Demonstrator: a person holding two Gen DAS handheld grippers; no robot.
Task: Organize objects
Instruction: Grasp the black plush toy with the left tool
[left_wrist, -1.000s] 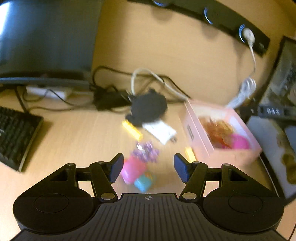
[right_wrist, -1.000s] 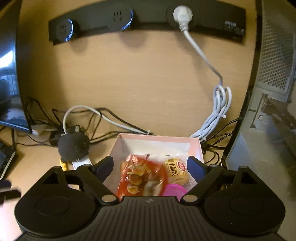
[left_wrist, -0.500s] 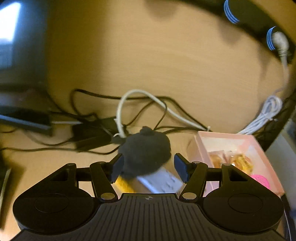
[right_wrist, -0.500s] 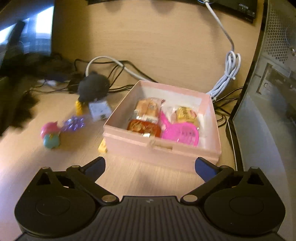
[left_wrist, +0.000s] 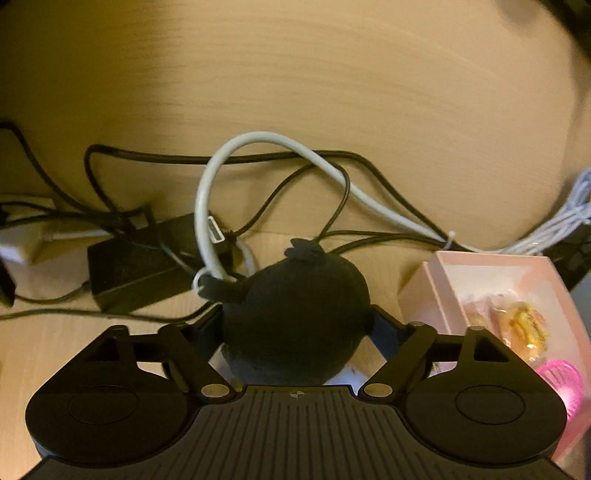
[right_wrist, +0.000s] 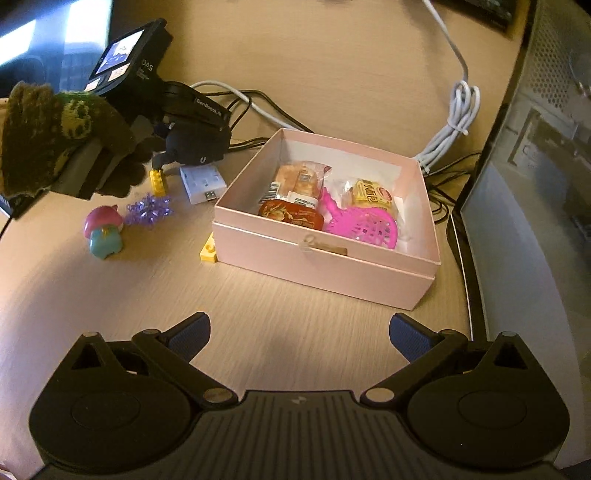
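Observation:
A black plush toy (left_wrist: 295, 314) sits between the fingers of my left gripper (left_wrist: 295, 325), which stand on either side of it; whether they press it I cannot tell. It also shows in the right wrist view (right_wrist: 192, 146) under the left gripper's body. The open pink box (right_wrist: 325, 254) holds snack packets (right_wrist: 295, 181) and a pink plastic scoop (right_wrist: 365, 225). My right gripper (right_wrist: 299, 334) is open and empty, in front of the box. On the desk left of the box lie a white adapter (right_wrist: 202, 182), yellow bricks (right_wrist: 159, 181), a purple bow (right_wrist: 147, 210) and a pink-teal toy (right_wrist: 103, 232).
Black and grey cables (left_wrist: 258, 177) and a black power brick (left_wrist: 136, 266) lie behind the plush toy. A coiled white cable (right_wrist: 454, 122) lies behind the box. A computer case (right_wrist: 546, 184) stands at the right. A small yellow brick (right_wrist: 208, 251) lies against the box's front corner.
My left gripper moved forward and down until the black plush toy sits between its fingers. My right gripper drew back and up from over the box, so the whole box shows.

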